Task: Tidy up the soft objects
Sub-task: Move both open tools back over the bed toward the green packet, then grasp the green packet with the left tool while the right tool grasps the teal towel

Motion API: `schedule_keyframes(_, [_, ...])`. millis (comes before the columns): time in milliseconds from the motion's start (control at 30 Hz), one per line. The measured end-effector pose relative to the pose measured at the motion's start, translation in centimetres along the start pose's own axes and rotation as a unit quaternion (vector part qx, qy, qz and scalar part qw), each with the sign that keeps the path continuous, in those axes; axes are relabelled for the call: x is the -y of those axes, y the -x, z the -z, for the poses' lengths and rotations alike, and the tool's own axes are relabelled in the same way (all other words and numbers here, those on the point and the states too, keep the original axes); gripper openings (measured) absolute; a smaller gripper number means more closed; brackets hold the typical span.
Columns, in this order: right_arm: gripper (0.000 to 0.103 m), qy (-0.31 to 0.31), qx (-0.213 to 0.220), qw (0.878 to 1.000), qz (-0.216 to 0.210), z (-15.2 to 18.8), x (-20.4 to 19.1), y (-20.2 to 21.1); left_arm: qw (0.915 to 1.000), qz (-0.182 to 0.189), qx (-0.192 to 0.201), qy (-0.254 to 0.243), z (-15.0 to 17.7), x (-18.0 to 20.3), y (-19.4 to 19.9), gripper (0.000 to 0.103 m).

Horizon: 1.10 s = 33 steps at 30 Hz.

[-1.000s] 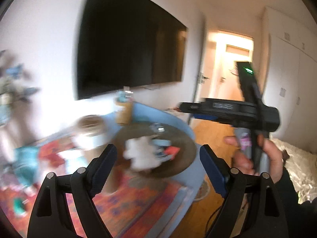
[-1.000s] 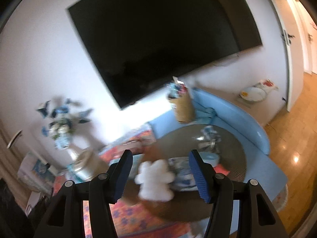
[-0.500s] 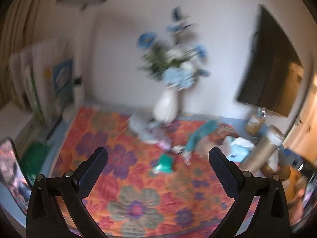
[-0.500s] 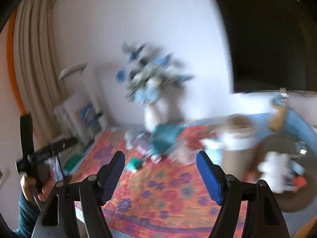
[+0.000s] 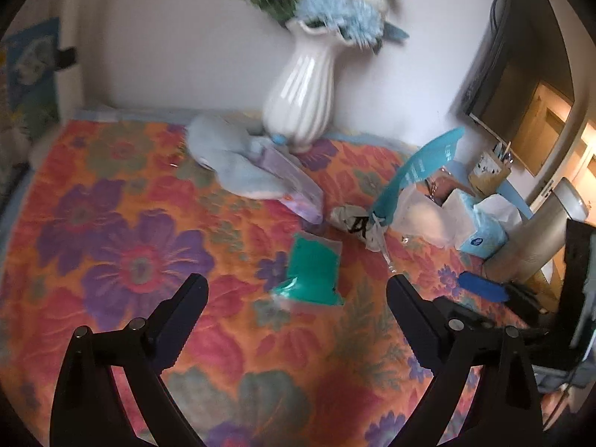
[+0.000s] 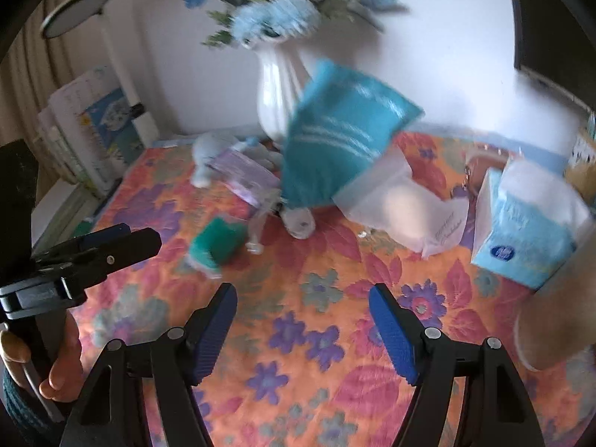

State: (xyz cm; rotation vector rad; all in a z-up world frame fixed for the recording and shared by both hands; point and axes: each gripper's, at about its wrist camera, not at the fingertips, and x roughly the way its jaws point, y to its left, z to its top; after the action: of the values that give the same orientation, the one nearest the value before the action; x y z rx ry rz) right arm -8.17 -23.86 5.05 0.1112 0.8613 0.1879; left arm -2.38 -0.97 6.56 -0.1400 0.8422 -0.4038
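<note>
Near centre of floral quilt (image 5: 123, 260), green soft pack (image 5: 312, 277) lies flat, just beyond left tool (image 5: 296, 307); both tools released, right tool (image 6: 302, 322) empty. Pack best pinched across its short sides.

Soft daylight, motion blur throughout, flowers (image 5: 335, 3) smeared, dark fisheye corners.

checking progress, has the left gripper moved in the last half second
Yes. The left gripper has come closer to the white vase and lower over the green packet.
</note>
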Motion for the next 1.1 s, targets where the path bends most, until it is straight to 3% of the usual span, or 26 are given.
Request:
schedule_keyframes(167, [0.073, -0.046, -0.021, 0.999, -0.005, 0.5, 2.3, -2.1, 0.9997, -0.007, -0.013, -0.019, 0.3, 0.6, -2.7, 0.071])
schedule_keyframes(233, [0.073, -0.055, -0.019, 0.998, -0.007, 0.1, 2.8, -1.6, 0.9995, 0.003, -0.027, -0.017, 0.6, 0.6, -3.7, 0.043])
schedule_keyframes(333, [0.073, -0.051, -0.021, 0.998, -0.004, -0.7, 2.5, 0.0, 0.9996, 0.006, -0.022, -0.016, 0.7, 0.5, -3.6, 0.039])
schedule_keyframes(467, [0.075, -0.016, 0.016, 1.000, 0.011, -3.8, 0.2, 2.2, 0.9997, -0.011, 0.009, -0.020, 1.1, 0.8, -2.6, 0.038])
schedule_keyframes(567, [0.098, -0.020, 0.047, 0.997, 0.059, -6.3, -1.1, 2.0, 0.9995, -0.017, 0.021, -0.014, 1.1, 0.6, -2.2, 0.038])
schedule_keyframes(667, [0.103, -0.065, 0.071, 0.992, 0.085, -8.3, -1.5, 0.4, 0.9996, -0.017, 0.021, -0.004, 1.0, 0.1, -2.2, 0.038])
schedule_keyframes(833, [0.103, -0.093, 0.035, 0.982, 0.162, -10.4, -0.6, -4.3, 0.9998, -0.007, 0.019, 0.010, 0.8, -0.5, -2.3, 0.038])
schedule_keyframes(867, [0.096, -0.101, 0.037, 0.982, 0.153, -10.7, -0.1, -5.0, 0.9997, -0.006, 0.018, 0.011, 0.8, -0.5, -2.4, 0.038])
schedule_keyframes(900, [0.076, -0.103, 0.044, 0.984, 0.136, -10.9, 0.2, -5.3, 0.9997, -0.006, 0.018, 0.014, 0.8, -0.6, -2.4, 0.038])
schedule_keyframes(933, [0.065, -0.099, 0.043, 0.986, 0.131, -11.0, 0.4, -5.4, 0.9997, -0.005, 0.016, 0.017, 0.7, -0.8, -2.5, 0.038])
schedule_keyframes(1000, [0.016, -0.090, 0.039, 0.988, 0.122, -11.3, 0.4, -5.9, 0.9997, -0.004, 0.015, 0.020, 0.8, -1.0, -2.5, 0.038])
schedule_keyframes(1100, [0.004, -0.092, 0.042, 0.990, 0.103, -11.2, 0.6, -5.6, 0.9994, -0.002, 0.018, 0.028, 0.8, -1.3, -2.3, 0.038])
